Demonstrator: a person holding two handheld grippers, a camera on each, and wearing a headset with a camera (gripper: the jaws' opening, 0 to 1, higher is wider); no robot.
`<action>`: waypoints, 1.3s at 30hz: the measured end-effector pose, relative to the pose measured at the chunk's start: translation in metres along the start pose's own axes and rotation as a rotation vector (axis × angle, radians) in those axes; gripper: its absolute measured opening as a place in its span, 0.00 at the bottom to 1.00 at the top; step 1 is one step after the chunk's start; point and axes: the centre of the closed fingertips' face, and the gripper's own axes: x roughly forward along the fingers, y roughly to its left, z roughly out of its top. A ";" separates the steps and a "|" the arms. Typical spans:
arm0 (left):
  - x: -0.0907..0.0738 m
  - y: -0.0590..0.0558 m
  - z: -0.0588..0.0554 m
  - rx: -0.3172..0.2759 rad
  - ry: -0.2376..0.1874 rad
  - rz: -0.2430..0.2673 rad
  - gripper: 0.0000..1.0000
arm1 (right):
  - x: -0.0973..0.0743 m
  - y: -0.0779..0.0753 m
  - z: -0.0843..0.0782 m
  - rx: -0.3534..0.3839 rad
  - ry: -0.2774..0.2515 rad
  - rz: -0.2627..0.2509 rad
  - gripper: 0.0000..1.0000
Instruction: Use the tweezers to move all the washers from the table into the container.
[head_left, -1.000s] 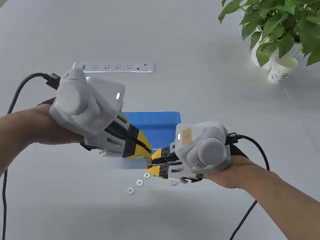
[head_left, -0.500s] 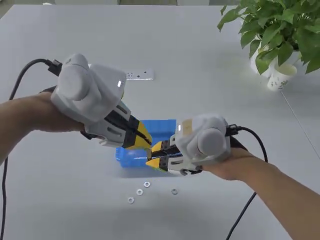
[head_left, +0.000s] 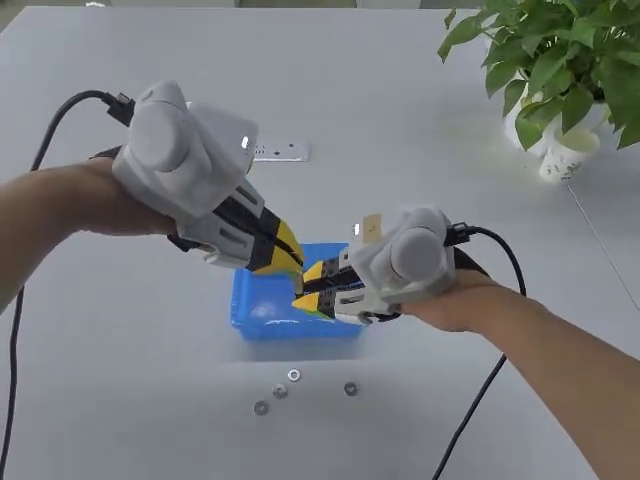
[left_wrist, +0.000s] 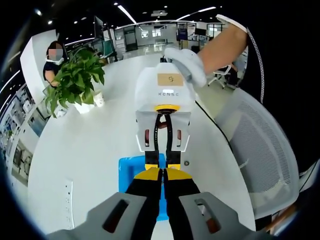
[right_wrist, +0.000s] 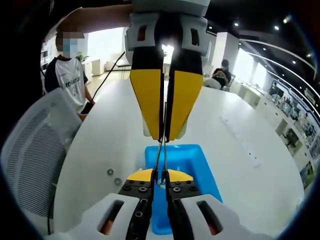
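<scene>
Over the blue container (head_left: 262, 316) my two grippers meet tip to tip. The left gripper (head_left: 288, 258) comes in from the left, its yellow jaws shut on thin metal tweezers (right_wrist: 161, 149). In the right gripper view the left gripper (right_wrist: 164, 132) hangs from the top, and the tweezers run down into my right gripper (right_wrist: 160, 181), which is shut on their lower end above the container (right_wrist: 189, 167). Whether the tweezers hold a washer is too small to tell. Several washers (head_left: 293, 375) lie on the table in front of the container, two of these washers (right_wrist: 110, 172) left of it in the right gripper view.
A white power strip (head_left: 280, 151) lies behind the container. A potted plant (head_left: 560, 60) stands at the back right of the white table. Cables trail from both grippers. A white mesh chair (right_wrist: 35, 150) stands beside the table.
Both grippers, still joined on the tweezers, have risen from just above the washers and moved back over the blue container. The washers on the table lie as before.
</scene>
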 end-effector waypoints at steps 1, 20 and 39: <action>0.001 0.002 -0.002 -0.001 0.002 0.000 0.04 | 0.002 -0.002 -0.002 0.001 0.002 0.002 0.09; 0.034 0.022 -0.026 -0.020 0.028 -0.001 0.04 | 0.023 -0.018 -0.038 0.043 0.048 0.032 0.09; 0.050 0.029 -0.042 -0.037 0.041 -0.003 0.05 | 0.035 -0.021 -0.060 0.064 0.099 0.057 0.10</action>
